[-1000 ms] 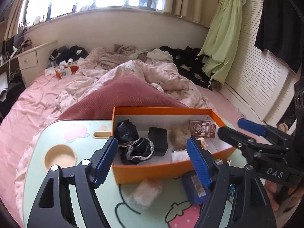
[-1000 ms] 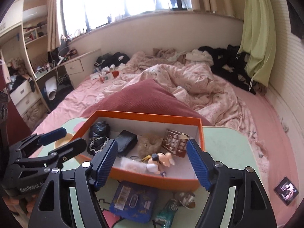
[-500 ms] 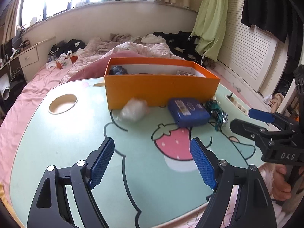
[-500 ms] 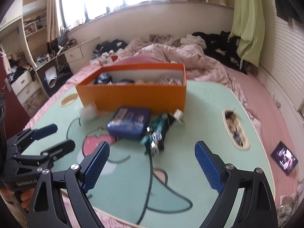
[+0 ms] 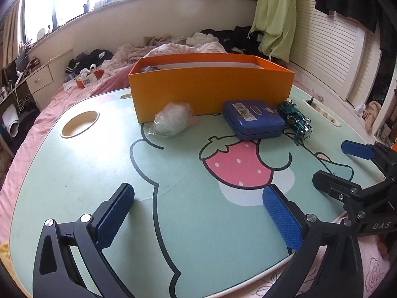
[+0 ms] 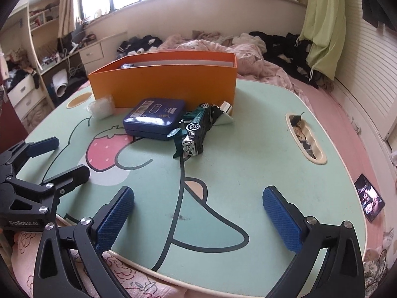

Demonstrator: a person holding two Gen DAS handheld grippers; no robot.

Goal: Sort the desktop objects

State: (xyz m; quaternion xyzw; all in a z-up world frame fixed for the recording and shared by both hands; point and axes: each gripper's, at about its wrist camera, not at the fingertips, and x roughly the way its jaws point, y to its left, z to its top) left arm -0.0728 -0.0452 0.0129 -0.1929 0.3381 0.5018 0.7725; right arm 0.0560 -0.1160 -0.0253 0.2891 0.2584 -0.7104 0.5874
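An orange box (image 5: 211, 87) (image 6: 163, 84) stands at the far side of the mint lap table (image 5: 86, 173) (image 6: 248, 161). In front of it lie a clear plastic wad (image 5: 172, 121) (image 6: 101, 108), a blue tin (image 5: 253, 121) (image 6: 153, 119), a teal toy car (image 5: 296, 121) (image 6: 196, 129) and a small silver piece (image 6: 223, 115). My left gripper (image 5: 198, 213) is open and empty near the table's front edge; it also shows in the right wrist view (image 6: 62, 156). My right gripper (image 6: 198, 213) is open and empty at the front right; it also shows in the left wrist view (image 5: 337, 164).
The table has a round cup hole (image 5: 79, 124) at left and an oblong slot (image 6: 306, 136) at right. It sits on a pink bed with a rumpled quilt (image 6: 223, 47) behind. A desk with drawers (image 6: 94, 52) stands far left. A small dark tablet (image 6: 369, 198) lies at right.
Both grippers have pulled back and down from above the orange box to the table's front edge. The loose objects now lie farther ahead. Both stayed open.
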